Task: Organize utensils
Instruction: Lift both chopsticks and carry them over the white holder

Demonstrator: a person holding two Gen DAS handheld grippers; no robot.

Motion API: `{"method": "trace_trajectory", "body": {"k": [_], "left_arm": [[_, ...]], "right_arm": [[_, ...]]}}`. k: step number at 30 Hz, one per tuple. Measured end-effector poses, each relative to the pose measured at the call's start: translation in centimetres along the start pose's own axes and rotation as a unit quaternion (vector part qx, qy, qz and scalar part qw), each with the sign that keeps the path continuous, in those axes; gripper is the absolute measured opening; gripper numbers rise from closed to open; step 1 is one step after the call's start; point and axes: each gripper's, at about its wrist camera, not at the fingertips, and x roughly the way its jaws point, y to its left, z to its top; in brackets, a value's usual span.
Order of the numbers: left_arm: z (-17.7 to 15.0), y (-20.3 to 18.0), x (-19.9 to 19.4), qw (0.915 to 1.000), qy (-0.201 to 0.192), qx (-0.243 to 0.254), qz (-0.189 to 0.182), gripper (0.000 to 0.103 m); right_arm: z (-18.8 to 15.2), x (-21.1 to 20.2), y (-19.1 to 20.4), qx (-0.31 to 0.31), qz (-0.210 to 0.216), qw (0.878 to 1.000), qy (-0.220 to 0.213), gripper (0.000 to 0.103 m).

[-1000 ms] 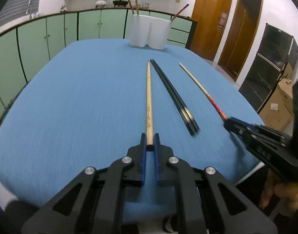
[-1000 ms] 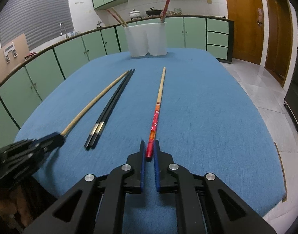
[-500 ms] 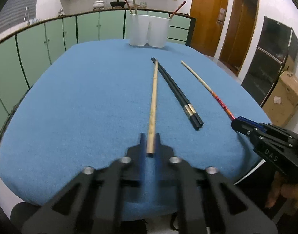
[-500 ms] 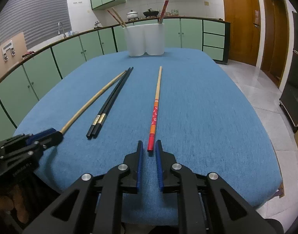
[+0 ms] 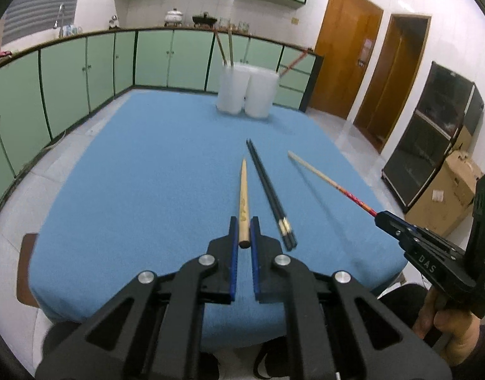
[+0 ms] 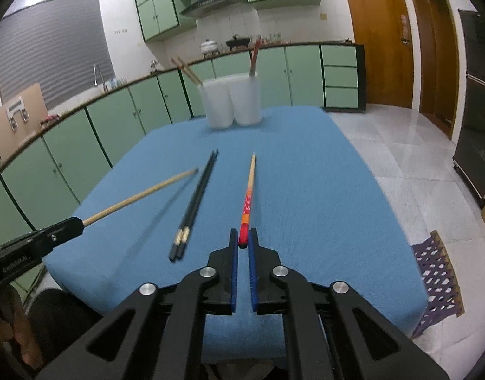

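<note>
The left tongs (image 5: 242,231) are clamping the thick end of a plain wooden chopstick (image 5: 243,196), which is sticking straight out ahead of the jaws with its tip hanging in the air above the blue table (image 5: 147,174). The right tongs (image 6: 243,240) are pinching the red end of a red-patterned chopstick (image 6: 247,202) in the same way, the pale tip pointing forward and clear of the cloth; a faint shadow is lying on the cloth under each stick. Between the two raised sticks, a pair of black chopsticks (image 5: 269,194) is lying flat on the table, just to the right of the left tongs and just to the left of the right tongs, untouched.

Well ahead of both tongs, at the far end of the table, two white cups (image 6: 231,103) are standing side by side and touching. The left cup is holding wooden sticks that are leaning out, and the right cup is holding a red one.

The step in hand looks like the carry: both sticks are gripped and off the table, not yet near the cups. The next move probably calls for bringing each stick forward over the cup with matching sticks, tipping it point-down over the rim, and only then letting go. The grip is sitting at the very end of each stick, so the long free length may swing or twist.
</note>
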Motion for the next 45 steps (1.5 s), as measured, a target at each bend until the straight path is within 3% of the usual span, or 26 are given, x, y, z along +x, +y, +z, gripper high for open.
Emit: {"method": "trace_trajectory", "body": {"k": [9, 18, 35, 45], "left_arm": [[4.6, -1.0, -3.4, 0.9990, -0.040, 0.021, 0.009, 0.006], [8.4, -1.7, -4.7, 0.9974, -0.056, 0.043, 0.010, 0.006], [14.2, -0.5, -1.0, 0.9976, -0.034, 0.059, -0.011, 0.006], [18.2, 0.6, 1.6, 0.9971, -0.012, 0.072, -0.022, 0.006]], "right_arm": [[6.1, -3.8, 1.5, -0.046, 0.006, 0.998, -0.036, 0.006], [11.1, -2.8, 2.0, -0.060, 0.018, 0.998, -0.016, 0.006], [20.3, 3.3, 2.2, -0.106, 0.035, 0.993, 0.045, 0.006], [23.6, 5.7, 2.2, -0.107, 0.050, 0.989, 0.086, 0.006]]}}
